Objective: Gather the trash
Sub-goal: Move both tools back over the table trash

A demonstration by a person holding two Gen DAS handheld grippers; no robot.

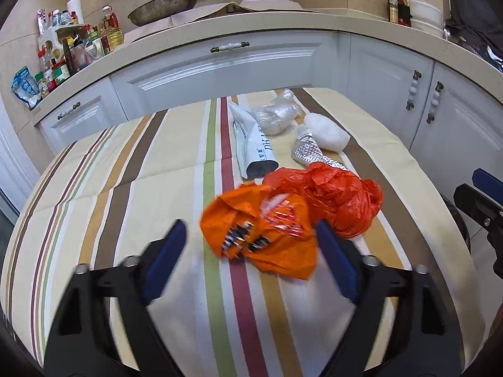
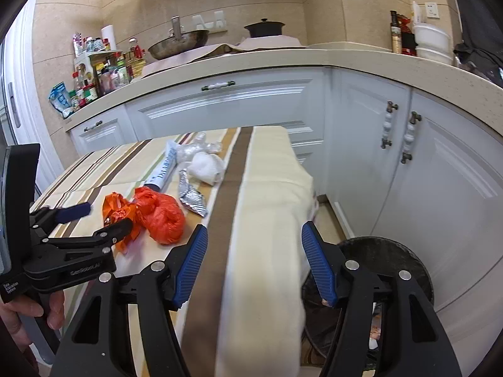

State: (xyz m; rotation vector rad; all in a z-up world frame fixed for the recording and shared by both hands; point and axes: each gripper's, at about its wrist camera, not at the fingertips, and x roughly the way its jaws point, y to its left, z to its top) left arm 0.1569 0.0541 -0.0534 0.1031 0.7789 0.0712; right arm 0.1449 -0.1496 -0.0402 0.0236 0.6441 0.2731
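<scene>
Home kitchen: white cabinets [image 1: 220, 72], wok [image 1: 163, 4], condiment bottles [image 1: 78, 44].

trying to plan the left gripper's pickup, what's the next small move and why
Probably ease the left gripper forward and down, then close on the orange printed wrapper. Its fingers are open with the wrapper lying between the tips, the nearest piece of trash on the striped tablecloth. The right gripper is open and empty over the table edge, beside the black bin, so it need not move yet.

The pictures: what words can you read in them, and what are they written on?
"DHA", partly cut off: white tube.
"Data Acquisition System": left tongs body.
A raised brand name on the left tongs arm is too blurred to spell.
Orange wrapper print: blurred.
Counter bottles: too small.
</scene>
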